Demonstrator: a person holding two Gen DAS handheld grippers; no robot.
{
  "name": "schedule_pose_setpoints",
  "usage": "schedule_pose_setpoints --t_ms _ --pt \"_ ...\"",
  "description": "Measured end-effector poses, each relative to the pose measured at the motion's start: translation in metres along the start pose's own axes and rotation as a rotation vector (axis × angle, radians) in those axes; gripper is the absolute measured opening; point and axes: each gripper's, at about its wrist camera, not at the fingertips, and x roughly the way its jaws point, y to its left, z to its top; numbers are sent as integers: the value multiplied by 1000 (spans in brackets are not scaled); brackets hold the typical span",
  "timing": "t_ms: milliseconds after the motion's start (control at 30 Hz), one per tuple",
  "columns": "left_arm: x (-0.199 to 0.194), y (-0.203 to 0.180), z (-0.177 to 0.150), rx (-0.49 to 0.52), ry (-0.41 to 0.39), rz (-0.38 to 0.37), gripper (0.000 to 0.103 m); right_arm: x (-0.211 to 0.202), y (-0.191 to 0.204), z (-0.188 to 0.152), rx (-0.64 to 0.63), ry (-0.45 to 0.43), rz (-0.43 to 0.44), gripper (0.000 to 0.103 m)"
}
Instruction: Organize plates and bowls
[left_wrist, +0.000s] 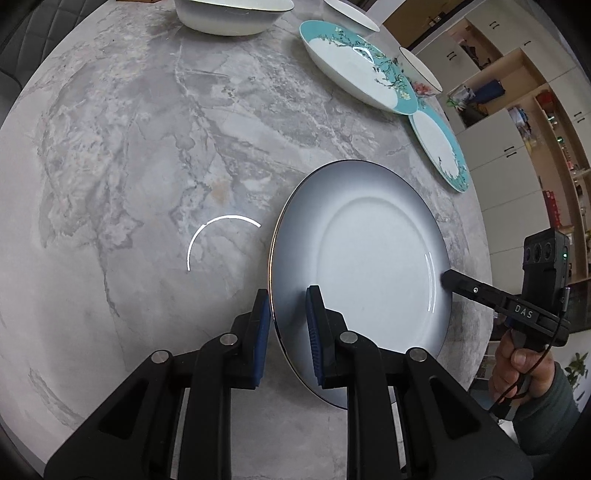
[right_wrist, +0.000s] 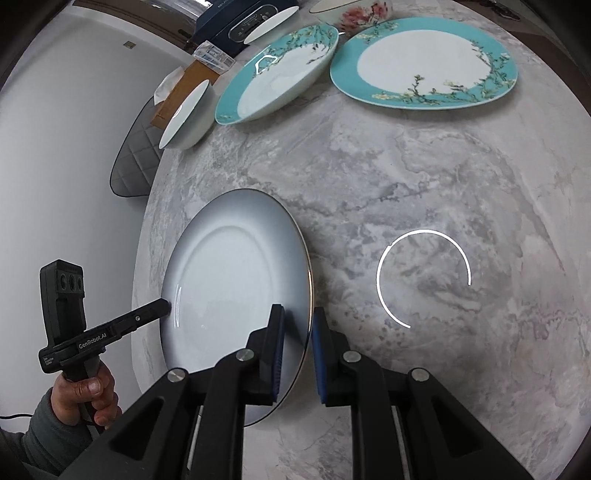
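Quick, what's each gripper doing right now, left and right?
Left gripper: fingers straddle the grey plate rim, not clamped; open.
Right gripper: fingers straddle the opposite rim, gap visible; open.

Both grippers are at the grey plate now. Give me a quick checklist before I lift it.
1. Left gripper straddles the rim of the grey plate, one pad above and one below: ok.
2. Right gripper straddles the opposite rim: ok.
3. Jaws closed firmly on the rim: cannot tell; small gaps seem to remain on both sides.
4. Plate surface bare, nothing to slide off: ok.
5. Marble table around the plate free of nearby dishes: ok; the teal plates and white bowl sit further away.
6. Plate lies flat: cannot tell.
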Motion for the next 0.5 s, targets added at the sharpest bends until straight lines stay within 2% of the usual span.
schedule_pose_setpoints --t_ms 267,500 --pt "15 2 -7 10 24 17 17 5 -2 -11 -3 3 -39 17" --pt "18 5 -7 8 27 17 17 4 -3 -10 -8 -6 -37 17"
